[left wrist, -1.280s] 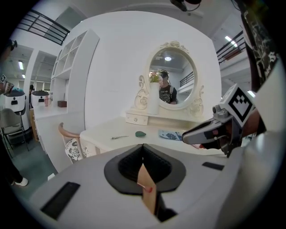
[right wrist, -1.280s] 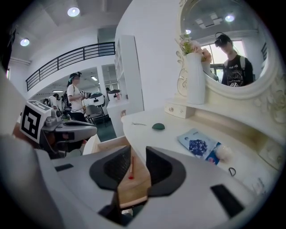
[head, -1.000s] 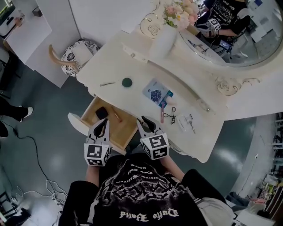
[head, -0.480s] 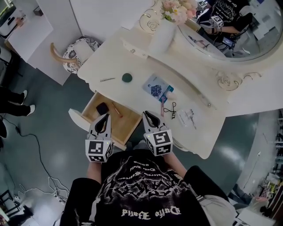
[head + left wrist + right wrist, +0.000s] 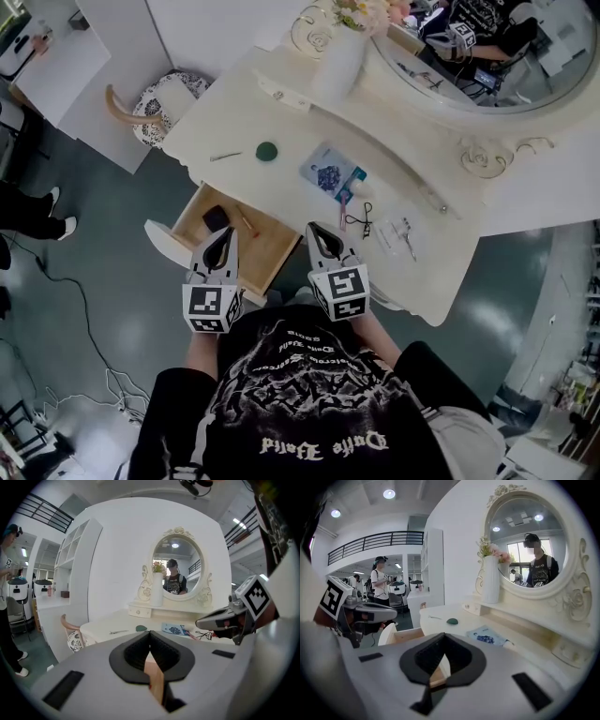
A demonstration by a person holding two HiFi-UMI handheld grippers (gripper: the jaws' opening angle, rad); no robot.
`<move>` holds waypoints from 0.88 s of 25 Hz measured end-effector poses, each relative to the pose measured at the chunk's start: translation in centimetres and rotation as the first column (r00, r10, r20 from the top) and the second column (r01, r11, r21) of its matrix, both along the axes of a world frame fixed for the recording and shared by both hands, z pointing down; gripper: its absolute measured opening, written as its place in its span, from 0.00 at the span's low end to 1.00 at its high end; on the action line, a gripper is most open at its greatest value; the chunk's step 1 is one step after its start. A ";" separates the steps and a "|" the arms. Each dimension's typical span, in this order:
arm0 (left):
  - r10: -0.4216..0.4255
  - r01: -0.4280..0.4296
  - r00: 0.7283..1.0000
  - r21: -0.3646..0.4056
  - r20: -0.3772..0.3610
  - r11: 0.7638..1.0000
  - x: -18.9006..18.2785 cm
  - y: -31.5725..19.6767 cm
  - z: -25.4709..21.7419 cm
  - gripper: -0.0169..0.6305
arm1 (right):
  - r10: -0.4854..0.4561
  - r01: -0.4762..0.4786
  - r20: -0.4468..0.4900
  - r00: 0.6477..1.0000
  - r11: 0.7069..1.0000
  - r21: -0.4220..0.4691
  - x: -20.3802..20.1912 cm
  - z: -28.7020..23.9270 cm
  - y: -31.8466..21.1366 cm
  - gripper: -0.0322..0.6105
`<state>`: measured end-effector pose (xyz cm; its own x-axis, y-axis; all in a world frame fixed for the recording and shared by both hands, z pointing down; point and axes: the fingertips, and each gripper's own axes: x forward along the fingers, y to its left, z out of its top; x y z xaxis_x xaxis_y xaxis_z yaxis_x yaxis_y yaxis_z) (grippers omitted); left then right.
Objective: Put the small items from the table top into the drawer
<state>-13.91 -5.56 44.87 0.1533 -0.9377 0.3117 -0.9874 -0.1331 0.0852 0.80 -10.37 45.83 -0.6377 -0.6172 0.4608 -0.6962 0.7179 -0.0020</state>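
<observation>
Holding both grippers low in front of my chest, side by side, I point them at the dressing table. My left gripper point(image 5: 223, 234) hangs over the open drawer point(image 5: 267, 255), jaws closed with nothing between them. My right gripper point(image 5: 322, 230) sits at the table top's point(image 5: 281, 122) front edge, jaws pressed together and empty too. Small items lie on the top: a green disc point(image 5: 267, 151), a thin metal tool point(image 5: 225, 156) left of it, a blue packet point(image 5: 330, 176), then a pink tube point(image 5: 343, 214) and a black curler point(image 5: 361, 217) just ahead of my right jaws. A black block point(image 5: 216, 217) and a thin stick point(image 5: 247, 225) lie in the drawer's far end; its floor nearer me is bare.
</observation>
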 end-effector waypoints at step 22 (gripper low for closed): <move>-0.003 0.003 1.000 -0.010 0.009 1.000 1.7 0.8 0.1 0.05 | -0.019 0.019 -0.010 1.000 1.000 0.023 1.7 -0.1 0.8 0.06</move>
<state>-12.25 -4.75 45.01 0.1476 -0.9351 0.3220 -0.9886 -0.1293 0.0776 2.54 -9.53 45.74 -0.6450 -0.6157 0.4527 -0.6824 0.7307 0.0215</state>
